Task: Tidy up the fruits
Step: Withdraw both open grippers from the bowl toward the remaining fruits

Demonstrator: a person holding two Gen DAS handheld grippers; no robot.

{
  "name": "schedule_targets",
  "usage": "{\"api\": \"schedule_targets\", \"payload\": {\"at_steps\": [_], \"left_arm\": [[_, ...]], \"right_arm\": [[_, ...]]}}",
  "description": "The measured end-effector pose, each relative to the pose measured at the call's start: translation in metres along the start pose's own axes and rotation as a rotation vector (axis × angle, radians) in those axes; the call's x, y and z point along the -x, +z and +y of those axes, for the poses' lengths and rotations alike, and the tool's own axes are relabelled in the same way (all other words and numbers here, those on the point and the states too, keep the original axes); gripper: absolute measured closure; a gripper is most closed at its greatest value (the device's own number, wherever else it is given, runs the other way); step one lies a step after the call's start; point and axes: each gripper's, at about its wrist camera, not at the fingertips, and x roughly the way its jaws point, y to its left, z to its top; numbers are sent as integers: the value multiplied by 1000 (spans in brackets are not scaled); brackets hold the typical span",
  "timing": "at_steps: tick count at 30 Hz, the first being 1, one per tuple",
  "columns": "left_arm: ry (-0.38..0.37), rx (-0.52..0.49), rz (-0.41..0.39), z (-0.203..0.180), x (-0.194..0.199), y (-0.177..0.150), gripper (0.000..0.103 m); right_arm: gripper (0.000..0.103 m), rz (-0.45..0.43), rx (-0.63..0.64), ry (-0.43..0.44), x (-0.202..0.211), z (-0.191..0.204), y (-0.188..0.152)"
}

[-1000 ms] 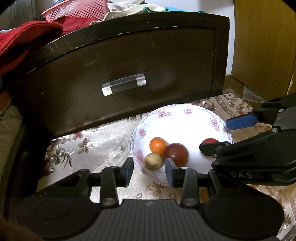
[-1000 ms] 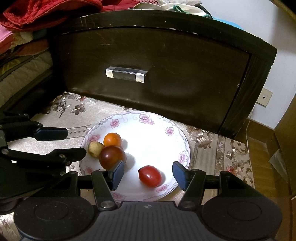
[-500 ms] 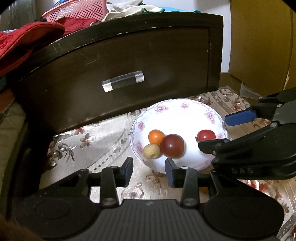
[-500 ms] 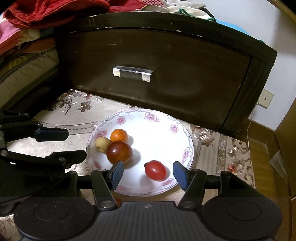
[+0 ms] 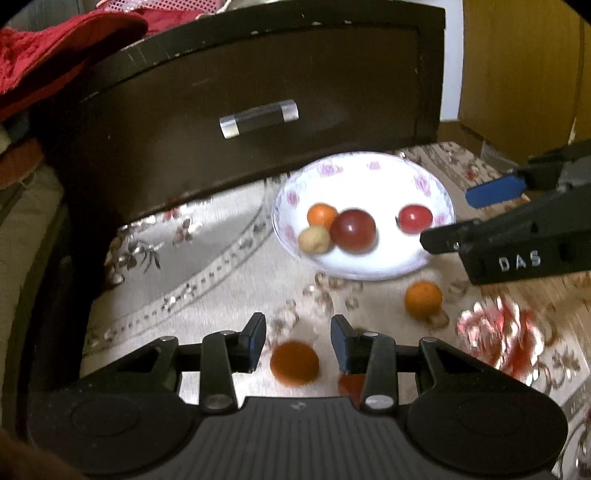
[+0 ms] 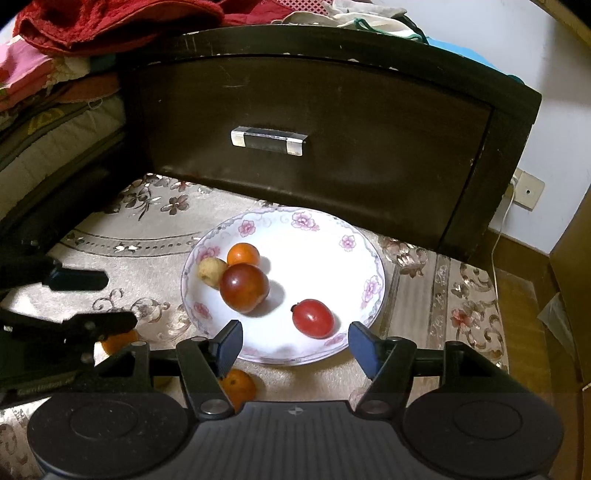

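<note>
A white floral plate (image 6: 369, 254) (image 5: 373, 177) on the patterned cloth holds a small orange (image 6: 243, 254), a tan fruit (image 6: 211, 271), a dark red plum (image 6: 244, 287) and a red tomato (image 6: 313, 318). Loose on the cloth in front of the plate lie two oranges (image 5: 294, 363) (image 5: 423, 300) and a red fruit (image 5: 350, 384) half hidden by a finger. My left gripper (image 5: 298, 341) is open, just above the near orange. My right gripper (image 6: 295, 341) is open and empty at the plate's near rim, by the tomato.
A dark wooden drawer front (image 6: 314, 129) with a metal handle (image 6: 269, 140) stands right behind the plate. Red cloth and clothes (image 6: 110, 18) pile on top. A wooden cabinet (image 5: 517, 66) stands at the right. A wall socket and cord (image 6: 526, 190) are at the far right.
Both grippers have pulled back from the plate toward the near side. The loose oranges and red fruit on the cloth have come into the left wrist view. The plate's fruits have not moved.
</note>
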Motion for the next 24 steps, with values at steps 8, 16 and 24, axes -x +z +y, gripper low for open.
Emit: {"api": "schedule_targets", "payload": {"at_steps": [8, 16, 24], "left_arm": [[-42, -21, 31, -5, 5, -15, 58], [-104, -37, 68, -16, 0, -30, 58], [-156, 2, 77, -14, -13, -34, 58]], "right_arm": [[43, 46, 16, 31, 3, 6, -18], [43, 83, 20, 62, -3, 11, -27], [44, 110, 14, 80, -18, 11, -29]]}}
